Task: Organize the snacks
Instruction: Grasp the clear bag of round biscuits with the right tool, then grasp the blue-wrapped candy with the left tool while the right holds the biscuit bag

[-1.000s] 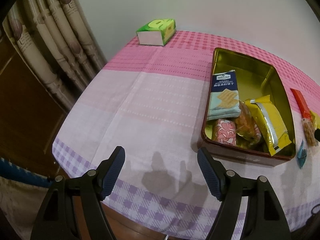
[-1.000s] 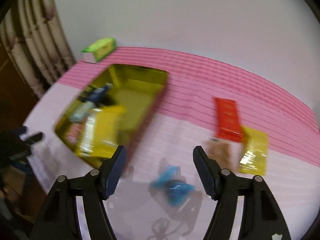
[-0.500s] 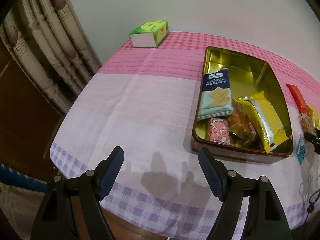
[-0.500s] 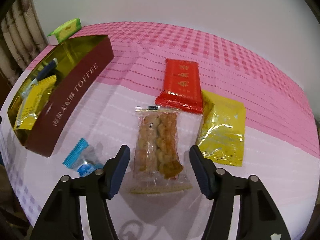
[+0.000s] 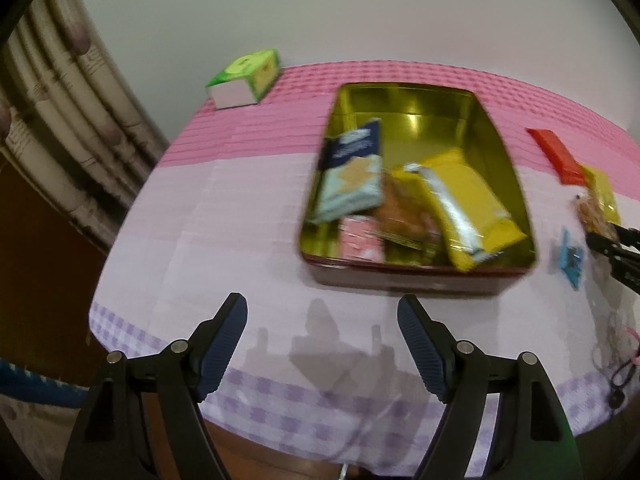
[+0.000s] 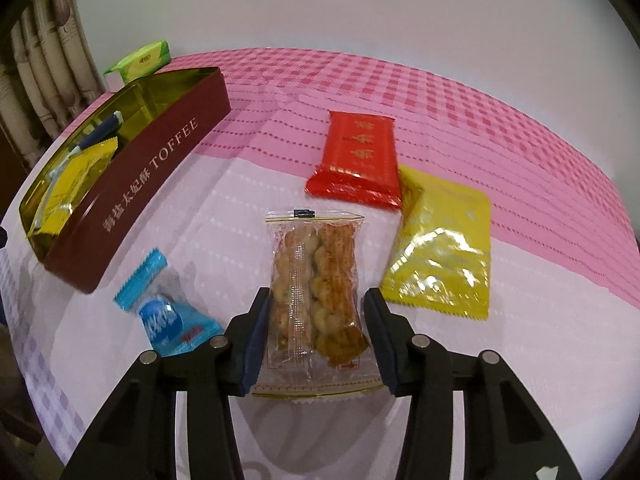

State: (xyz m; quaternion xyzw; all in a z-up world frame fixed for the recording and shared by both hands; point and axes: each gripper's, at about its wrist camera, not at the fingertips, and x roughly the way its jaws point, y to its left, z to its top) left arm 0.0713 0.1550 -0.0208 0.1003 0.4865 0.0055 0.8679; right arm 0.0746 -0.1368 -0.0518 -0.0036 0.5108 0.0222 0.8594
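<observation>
A clear packet of fried snacks (image 6: 314, 272) lies on the pink cloth. My right gripper (image 6: 316, 296) straddles its near half, jaws closing, pads close against the wrapper's sides. Beyond it lie a red packet (image 6: 360, 160) and a yellow foil packet (image 6: 440, 248), and a blue wrapped candy (image 6: 164, 316) sits to the left. The dark red toffee tin (image 6: 152, 168) stands open at the left with several snacks inside. My left gripper (image 5: 321, 302) hangs open over the table's front edge, short of the tin (image 5: 400, 276), with nothing between its fingers.
A green tissue box (image 5: 244, 76) stands at the table's far left corner by the curtain (image 5: 60, 128). The cloth's purple-checked edge (image 5: 320, 412) drops off just under my left gripper. A white wall backs the table.
My right gripper came down over the clear fried-snack packet and its jaws narrowed around it. My left gripper shifted sideways, so the tin now sits more centrally ahead of it.
</observation>
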